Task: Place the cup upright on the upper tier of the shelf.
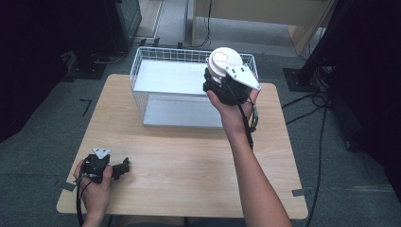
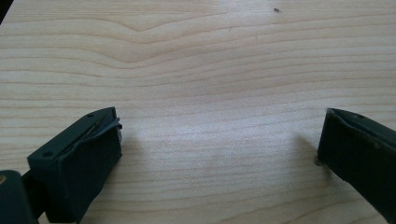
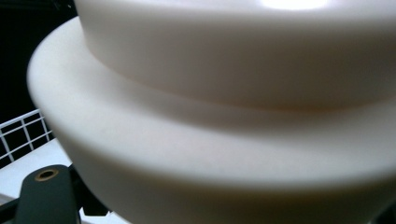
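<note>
Right now the right gripper (image 1: 222, 71) is held up over the right end of the white wire basket (image 1: 142, 71), w/ a white round object (image 1: 222, 59) in its grip. Jaws are nearly closed, clamped on the object; exact contact spot is hidden, can't tell which part they pinch. Obj is stepped: a wider rim w/ a narrower raised part on it. In the right gripper view the white object (image 3: 224, 130) sits very close to the lens, and a bit of the basket's wire grid (image 3: 23, 130) shows at lower left. Grey three-cornered plate (image 1: 243, 75) on the gripper faces up and right.

Left gripper (image 1: 124, 166) lies low at the table's (image 1: 189, 156) near left corner, held in the left hand (image 1: 97, 187), pointing right along the wood. Left gripper view: both black jaws stand wide apart, nothing btw them, just bare wood grain (image 2: 210, 93) below.

Basket stands at the table's far edge, floor lined white.
</note>
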### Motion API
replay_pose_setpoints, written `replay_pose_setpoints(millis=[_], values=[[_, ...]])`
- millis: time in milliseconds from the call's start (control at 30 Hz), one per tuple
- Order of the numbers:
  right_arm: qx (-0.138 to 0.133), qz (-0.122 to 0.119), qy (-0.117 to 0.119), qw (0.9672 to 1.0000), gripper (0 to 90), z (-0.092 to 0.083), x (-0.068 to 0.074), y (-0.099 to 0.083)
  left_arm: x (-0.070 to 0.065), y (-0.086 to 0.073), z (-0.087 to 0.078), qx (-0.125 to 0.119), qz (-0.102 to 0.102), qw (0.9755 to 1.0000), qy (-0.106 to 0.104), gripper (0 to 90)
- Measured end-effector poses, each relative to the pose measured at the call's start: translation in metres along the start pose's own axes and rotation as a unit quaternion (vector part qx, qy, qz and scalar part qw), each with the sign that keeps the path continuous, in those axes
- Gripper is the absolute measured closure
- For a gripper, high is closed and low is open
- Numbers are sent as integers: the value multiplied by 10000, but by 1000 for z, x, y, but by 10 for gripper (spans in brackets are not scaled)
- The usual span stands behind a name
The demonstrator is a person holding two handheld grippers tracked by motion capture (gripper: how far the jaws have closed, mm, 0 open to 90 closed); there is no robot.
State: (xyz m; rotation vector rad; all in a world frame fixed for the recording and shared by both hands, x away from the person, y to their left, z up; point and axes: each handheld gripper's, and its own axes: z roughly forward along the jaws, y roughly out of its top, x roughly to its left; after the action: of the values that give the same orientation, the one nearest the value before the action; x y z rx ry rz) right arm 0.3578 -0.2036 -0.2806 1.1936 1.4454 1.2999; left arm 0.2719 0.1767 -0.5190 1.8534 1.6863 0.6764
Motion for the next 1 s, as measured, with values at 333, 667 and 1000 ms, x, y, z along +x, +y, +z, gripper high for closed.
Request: replay_pose_setpoints(millis=[333,667,1000], values=[[-129,-91,-57,9999,163,18,-2,5,0,0,0,-9,-12,10000,-3,0],[-61,-177,-167,9997,163,42,-2,5,0,0,0,-23,-21,10000,0,0],[45,-252,-34,9997,163,61,2,5,0,0,0,-17,-13,10000,0,0]])
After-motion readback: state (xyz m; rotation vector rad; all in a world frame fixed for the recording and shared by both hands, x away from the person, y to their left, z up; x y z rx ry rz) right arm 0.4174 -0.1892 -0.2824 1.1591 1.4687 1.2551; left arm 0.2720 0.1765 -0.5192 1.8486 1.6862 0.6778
